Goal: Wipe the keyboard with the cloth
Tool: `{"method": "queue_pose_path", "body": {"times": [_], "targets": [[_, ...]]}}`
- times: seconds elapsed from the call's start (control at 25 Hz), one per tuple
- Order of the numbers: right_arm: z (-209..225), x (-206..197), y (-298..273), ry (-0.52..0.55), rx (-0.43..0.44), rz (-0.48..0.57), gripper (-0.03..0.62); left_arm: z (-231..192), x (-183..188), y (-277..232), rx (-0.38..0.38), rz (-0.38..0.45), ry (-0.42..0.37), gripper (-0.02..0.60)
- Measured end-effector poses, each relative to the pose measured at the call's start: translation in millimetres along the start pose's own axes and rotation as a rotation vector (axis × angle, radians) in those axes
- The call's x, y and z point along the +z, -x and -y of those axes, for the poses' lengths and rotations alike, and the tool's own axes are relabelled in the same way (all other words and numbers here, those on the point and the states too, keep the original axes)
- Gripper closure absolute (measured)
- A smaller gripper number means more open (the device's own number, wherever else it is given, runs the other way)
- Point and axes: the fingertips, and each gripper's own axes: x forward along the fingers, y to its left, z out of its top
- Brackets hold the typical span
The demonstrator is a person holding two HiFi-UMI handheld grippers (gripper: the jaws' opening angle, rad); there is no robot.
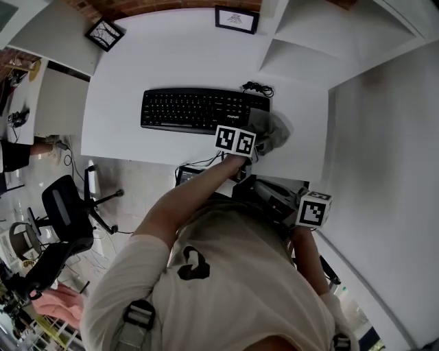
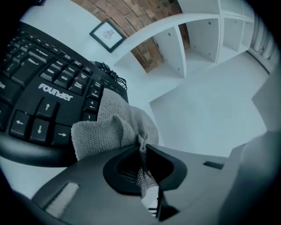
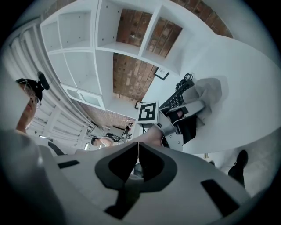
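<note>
A black keyboard point(image 1: 195, 110) lies on the white desk point(image 1: 164, 55). A grey cloth point(image 1: 271, 130) rests bunched on the keyboard's right end and the desk beside it. My left gripper point(image 1: 254, 140) is shut on the cloth point(image 2: 112, 129), whose fabric is pinched between the jaws right by the arrow keys of the keyboard point(image 2: 39, 101). My right gripper point(image 3: 137, 147) is shut on nothing, held back near the person's body off the desk edge, below the marker cube point(image 1: 314, 209). In the right gripper view the cloth point(image 3: 204, 94) and the keyboard point(image 3: 178, 97) show far off.
A coiled black cable point(image 1: 257, 88) lies behind the keyboard's right end. Two framed pictures point(image 1: 236, 19) point(image 1: 104, 34) stand at the desk's back. White shelving point(image 1: 322, 41) rises to the right. An office chair point(image 1: 65, 212) stands on the floor to the left.
</note>
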Motion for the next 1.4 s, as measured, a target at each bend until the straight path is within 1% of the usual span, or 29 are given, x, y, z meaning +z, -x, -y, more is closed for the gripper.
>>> {"method": "queue_pose_path", "body": {"times": [0.12, 0.2, 0.28, 0.36, 0.44, 0.52, 0.56, 0.64, 0.68, 0.76, 0.8, 0.84, 0.88, 0.96, 1.04, 1.12, 1.2, 1.32, 1.4], "targets": [[1, 2, 2, 0.001, -0.002, 0.022, 0.588, 5, -4, -5, -0.001, -0.026, -0.019, 0.558], [-2, 1, -5, 0.017, 0.006, -0.002, 0.588, 7, 0, 6, 0.0, -0.017, -0.046, 0.558], [-8, 0, -14, 0.044, 0.015, -0.042, 0.588, 12, 7, 30, -0.007, 0.007, -0.088, 0.558], [-13, 0, -19, 0.075, 0.018, -0.076, 0.588, 16, 18, 65, -0.002, 0.065, -0.128, 0.558], [-18, 1, -28, 0.093, 0.025, -0.105, 0.588, 8, 35, 118, 0.045, 0.172, -0.152, 0.558], [-23, 1, -39, 0.1, 0.035, -0.126, 0.588, -13, 50, 181, 0.136, 0.286, -0.158, 0.558], [-25, 0, -46, 0.104, 0.041, -0.137, 0.588, -27, 56, 215, 0.196, 0.335, -0.156, 0.558], [-32, -3, -62, 0.117, 0.055, -0.17, 0.588, -61, 62, 284, 0.353, 0.415, -0.148, 0.558], [-37, -6, -72, 0.127, 0.062, -0.191, 0.588, -79, 61, 318, 0.449, 0.441, -0.147, 0.558], [-47, -13, -88, 0.154, 0.07, -0.233, 0.588, -114, 50, 374, 0.655, 0.456, -0.165, 0.558], [-52, -16, -94, 0.168, 0.073, -0.251, 0.588, -128, 41, 393, 0.737, 0.447, -0.178, 0.558], [-56, -19, -100, 0.18, 0.074, -0.267, 0.588, -139, 33, 408, 0.79, 0.435, -0.187, 0.558], [-59, -22, -106, 0.191, 0.072, -0.28, 0.588, -148, 26, 418, 0.817, 0.427, -0.188, 0.558], [-64, -28, -119, 0.208, 0.065, -0.303, 0.588, -163, 23, 431, 0.828, 0.422, -0.186, 0.558], [-68, -35, -129, 0.226, 0.056, -0.322, 0.588, -174, 31, 436, 0.831, 0.417, -0.211, 0.558], [-71, -42, -137, 0.248, 0.035, -0.337, 0.588, -184, 48, 437, 0.844, 0.406, -0.278, 0.558], [-74, -48, -140, 0.262, 0.008, -0.338, 0.588, -193, 66, 434, 0.858, 0.378, -0.354, 0.558], [-75, -50, -136, 0.247, -0.025, -0.296, 0.588, -205, 86, 416, 0.839, 0.307, -0.419, 0.558], [-78, -47, -132, 0.228, -0.042, -0.255, 0.588, -214, 102, 406, 0.834, 0.286, -0.447, 0.558]]}}
